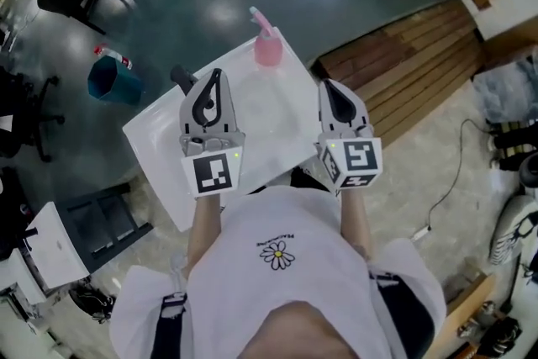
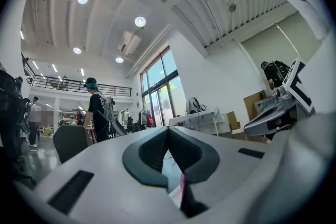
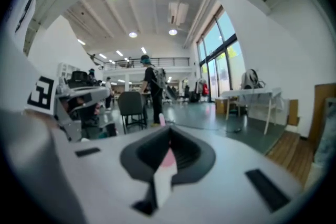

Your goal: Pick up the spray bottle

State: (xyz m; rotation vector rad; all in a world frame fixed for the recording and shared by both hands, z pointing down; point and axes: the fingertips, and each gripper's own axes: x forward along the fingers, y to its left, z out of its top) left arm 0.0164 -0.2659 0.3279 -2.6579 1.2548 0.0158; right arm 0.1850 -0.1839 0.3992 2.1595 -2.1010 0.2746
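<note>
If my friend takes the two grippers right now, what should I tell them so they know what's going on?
Left gripper: shut, empty, over the near part of the white table.
Right gripper: shut, empty, by the table's right edge.
Pink spray bottle: upright at the table's far end, ahead of both grippers, untouched.
Done: nothing picked up yet.
Left: open a gripper, reach the bottle, close on it, lift.
</note>
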